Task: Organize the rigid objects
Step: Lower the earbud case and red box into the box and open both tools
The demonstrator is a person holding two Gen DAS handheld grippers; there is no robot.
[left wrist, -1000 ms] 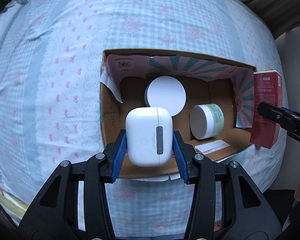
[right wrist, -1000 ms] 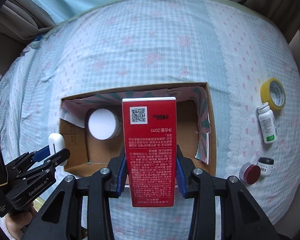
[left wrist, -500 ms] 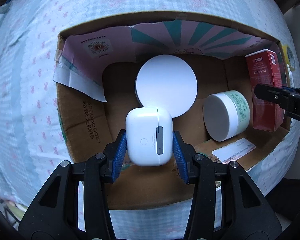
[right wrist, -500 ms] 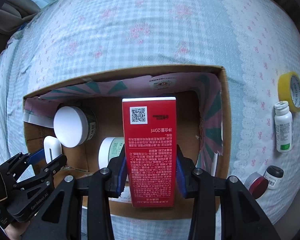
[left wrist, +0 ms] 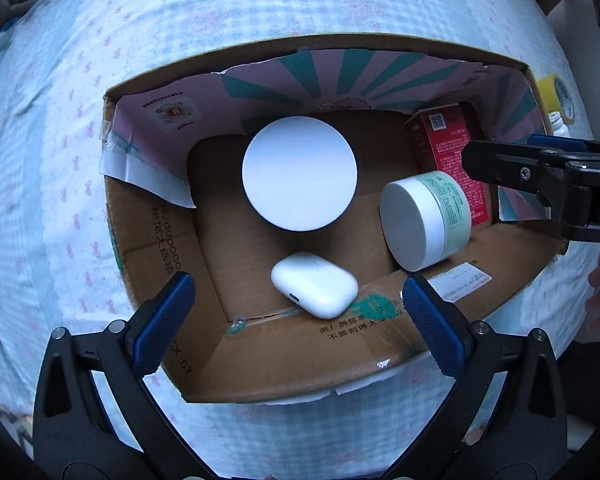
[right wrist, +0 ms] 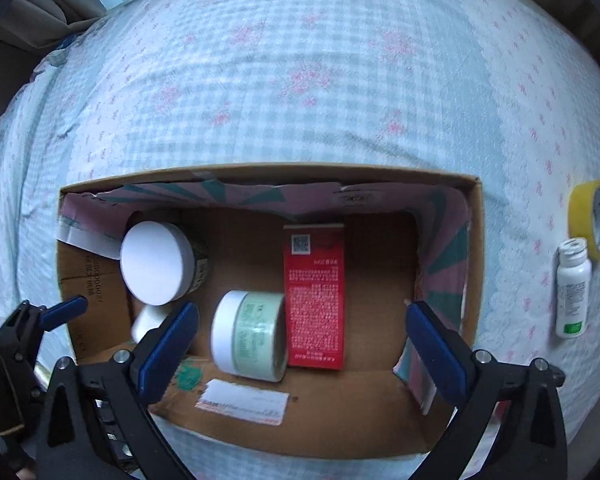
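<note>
An open cardboard box (left wrist: pixel 284 356) (right wrist: pixel 474 264) sits on the bed. Inside lie a white earbud case (left wrist: pixel 315 284) (right wrist: pixel 146 320), a jar with a white round lid (left wrist: pixel 299 174) (right wrist: pixel 156 263), a green-labelled jar on its side (left wrist: pixel 426 220) (right wrist: pixel 250 336) and a red carton (left wrist: pixel 448 152) (right wrist: pixel 315 296). My left gripper (left wrist: pixel 296 304) is open and empty above the earbud case. My right gripper (right wrist: pixel 300 328) is open and empty above the red carton; it also shows in the left wrist view (left wrist: pixel 540 168).
The bed has a blue checked cover (right wrist: pixel 300 80). Right of the box lie a yellow tape roll (right wrist: pixel 594 220) and a white pill bottle (right wrist: pixel 573 288). A white label (right wrist: pixel 242 400) is stuck on the box's near flap.
Both grippers opened. The earbud case dropped from the left gripper onto the box floor. The red carton left the right gripper and now lies flat in the box.
</note>
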